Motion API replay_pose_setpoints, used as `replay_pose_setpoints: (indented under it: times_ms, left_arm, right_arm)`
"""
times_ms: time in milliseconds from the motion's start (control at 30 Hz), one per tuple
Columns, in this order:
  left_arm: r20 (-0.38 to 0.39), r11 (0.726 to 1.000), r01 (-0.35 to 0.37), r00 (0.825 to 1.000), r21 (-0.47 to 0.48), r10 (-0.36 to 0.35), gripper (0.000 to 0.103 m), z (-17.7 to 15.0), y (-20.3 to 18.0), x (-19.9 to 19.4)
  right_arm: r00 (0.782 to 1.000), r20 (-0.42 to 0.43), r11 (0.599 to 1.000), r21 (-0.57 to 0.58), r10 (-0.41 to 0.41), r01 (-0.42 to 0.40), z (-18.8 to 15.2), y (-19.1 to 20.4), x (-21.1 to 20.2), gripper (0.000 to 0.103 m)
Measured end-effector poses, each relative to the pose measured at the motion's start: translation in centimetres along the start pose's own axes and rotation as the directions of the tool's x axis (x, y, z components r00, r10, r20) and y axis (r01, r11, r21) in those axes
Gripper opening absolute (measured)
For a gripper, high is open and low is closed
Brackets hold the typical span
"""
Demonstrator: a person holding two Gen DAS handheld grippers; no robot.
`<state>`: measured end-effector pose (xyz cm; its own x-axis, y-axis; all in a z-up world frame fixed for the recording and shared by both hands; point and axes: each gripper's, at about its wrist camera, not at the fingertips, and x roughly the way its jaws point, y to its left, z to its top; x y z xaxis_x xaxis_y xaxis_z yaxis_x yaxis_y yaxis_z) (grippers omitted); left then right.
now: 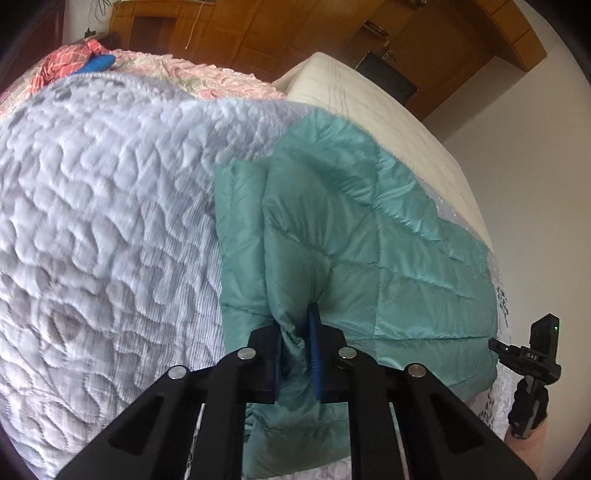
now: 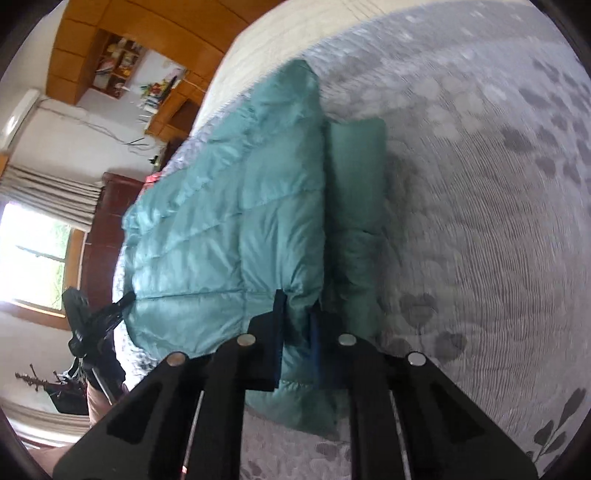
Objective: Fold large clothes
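A teal quilted puffer jacket lies on a grey-white quilted bedspread. My left gripper is shut on a bunched fold of the jacket's edge, fabric pinched between its blue pads. In the right wrist view the same jacket stretches away from me, with a folded sleeve or side panel lying to its right. My right gripper is shut on the jacket's near edge. The right gripper also shows in the left wrist view at the jacket's far right corner, and the left gripper in the right wrist view.
The bedspread covers a bed with a cream mattress edge. Pink and red bedding lies at the head. Wooden cabinets, a white wall, a window with curtains and shelves surround the bed.
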<state>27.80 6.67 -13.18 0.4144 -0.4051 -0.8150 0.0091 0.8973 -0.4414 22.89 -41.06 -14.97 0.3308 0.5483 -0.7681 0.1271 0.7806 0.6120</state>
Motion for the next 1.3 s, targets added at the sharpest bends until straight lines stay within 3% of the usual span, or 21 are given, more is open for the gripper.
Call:
replay_pose_setpoints:
  times_ms: [133, 367, 467, 567, 633, 700, 733, 800, 867, 1000, 1167, 1300]
  left_arm:
    - [-0.006, 1.000, -0.012, 1.000, 0.008, 0.012, 0.016, -1.1, 0.8, 2.1]
    - [0.016, 0.994, -0.080, 0.997, 0.071, 0.079, 0.017, -2.2, -0.3, 3.7]
    - [0.014, 0.997, -0.061, 0.998, 0.036, 0.061, 0.017, -2.1, 0.1, 3.9]
    - [0.008, 0.997, -0.072, 0.997, -0.001, 0.072, 0.016, -2.0, 0.3, 2.5]
    - [0.035, 0.993, -0.117, 0.993, 0.019, 0.117, 0.017, -1.9, -0.1, 0.5]
    - [0.096, 0.982, -0.185, 0.979, 0.045, 0.180, 0.030, -1.7, -1.7, -1.3]
    - [0.129, 0.976, -0.212, 0.970, 0.054, 0.204, 0.034, -1.7, -2.3, -2.3]
    - [0.193, 0.969, -0.235, 0.957, 0.081, 0.216, 0.034, -1.7, -4.0, -4.3]
    - [0.222, 0.968, -0.218, 0.957, 0.127, 0.186, 0.034, -1.7, -6.2, -5.0]
    - [0.192, 0.964, -0.141, 0.976, 0.225, 0.098, 0.034, -1.7, -11.3, -3.6]
    - [0.163, 0.925, -0.181, 0.978, 0.333, 0.133, 0.034, -2.8, -16.4, -0.1]
    - [0.093, 0.928, -0.168, 0.985, 0.332, 0.145, 0.034, -3.9, -17.7, 2.6]
  right_arm:
    - [1.000, -0.012, 0.999, 0.043, 0.022, -0.021, -0.3, -1.3, 1.6, 0.011]
    - [0.999, 0.047, 1.000, 0.017, 0.004, -0.004, -0.9, -1.6, 2.8, 0.010]
    - [0.999, 0.049, 0.999, 0.035, 0.009, -0.011, -1.1, -1.5, 2.8, 0.010]
    - [0.997, 0.055, 0.999, 0.023, -0.047, 0.045, -1.1, -0.7, 1.7, 0.013]
    - [0.981, 0.099, 0.986, -0.018, -0.165, 0.168, -1.5, 1.1, -0.3, 0.015]
    - [0.951, 0.149, 0.961, -0.027, -0.269, 0.276, -1.9, 2.8, -2.1, 0.028]
    - [0.941, 0.171, 0.953, -0.029, -0.291, 0.301, -2.0, 3.4, -2.9, 0.028]
    - [0.944, 0.212, 0.961, -0.059, -0.252, 0.269, -2.1, 5.3, -4.2, 0.028]
    - [0.961, 0.216, 0.974, -0.108, -0.174, 0.201, -2.2, 7.7, -4.3, 0.028]
    - [0.980, 0.168, 0.971, -0.193, -0.110, 0.142, -2.2, 12.1, -1.8, 0.028]
    - [0.970, 0.130, 0.945, -0.231, -0.205, 0.231, -1.7, 14.8, 2.0, 0.028]
    - [0.962, 0.099, 0.935, -0.228, -0.255, 0.271, -1.4, 14.1, 4.1, 0.028]
